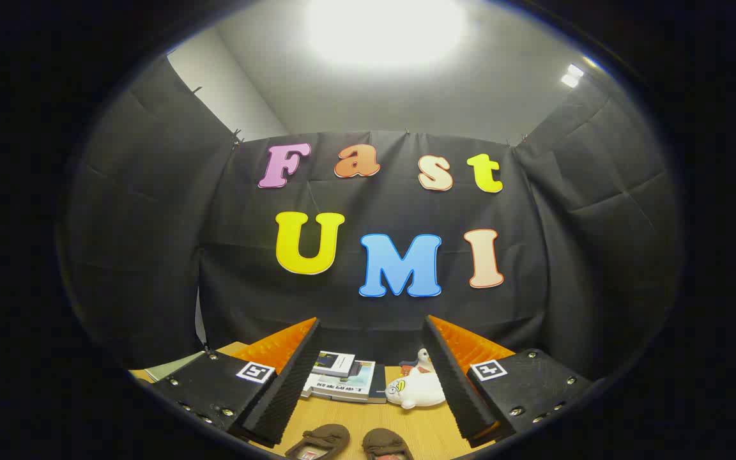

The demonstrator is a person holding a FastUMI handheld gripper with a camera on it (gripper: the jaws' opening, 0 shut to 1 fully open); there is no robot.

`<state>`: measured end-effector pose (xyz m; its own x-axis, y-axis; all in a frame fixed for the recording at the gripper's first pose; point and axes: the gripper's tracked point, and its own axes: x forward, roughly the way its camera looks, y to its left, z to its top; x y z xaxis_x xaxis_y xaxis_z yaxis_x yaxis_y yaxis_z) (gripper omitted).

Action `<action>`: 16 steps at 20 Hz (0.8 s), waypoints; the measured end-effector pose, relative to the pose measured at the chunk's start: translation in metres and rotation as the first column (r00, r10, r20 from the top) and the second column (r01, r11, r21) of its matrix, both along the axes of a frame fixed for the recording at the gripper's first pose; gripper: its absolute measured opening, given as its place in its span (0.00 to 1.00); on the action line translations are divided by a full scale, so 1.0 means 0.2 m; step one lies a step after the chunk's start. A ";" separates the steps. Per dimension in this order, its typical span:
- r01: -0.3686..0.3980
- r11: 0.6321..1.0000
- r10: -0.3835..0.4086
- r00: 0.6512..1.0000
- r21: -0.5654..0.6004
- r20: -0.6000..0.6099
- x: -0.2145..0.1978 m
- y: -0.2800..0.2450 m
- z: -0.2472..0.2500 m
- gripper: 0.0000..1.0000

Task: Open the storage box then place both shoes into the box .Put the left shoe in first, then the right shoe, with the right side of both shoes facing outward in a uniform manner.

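From my remote seat, the gripper view looks level across a wooden table (pixel 342 418) toward the booth's black cloth wall, with a bright ceiling light at 12 o'clock. No storage box can be picked out among what lies ahead. The gripper (pixel 368 390) is held tilted slightly upward, its fingers spread wide and gripping nothing. Two brown shoes sit side by side on the table between the fingers, at 6 o'clock: the left-hand shoe (pixel 319 441) and the right-hand shoe (pixel 386 444), close together but apart, toes pointing away from me. Which one is the left shoe I cannot tell. Beyond them, a stack of books (pixel 341 378) lies flat, and just beside it at 3 o'clock rests a white plush toy (pixel 416 388).
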<state>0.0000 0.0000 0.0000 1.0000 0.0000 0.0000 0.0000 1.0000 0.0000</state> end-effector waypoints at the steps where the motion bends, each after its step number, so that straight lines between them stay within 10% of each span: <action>1: -0.005 1.000 0.005 1.000 0.003 0.001 0.01 0.01 0.00 0.96; 16: -0.025 0.999 0.025 1.000 0.028 0.000 0.04 0.03 -0.08 0.96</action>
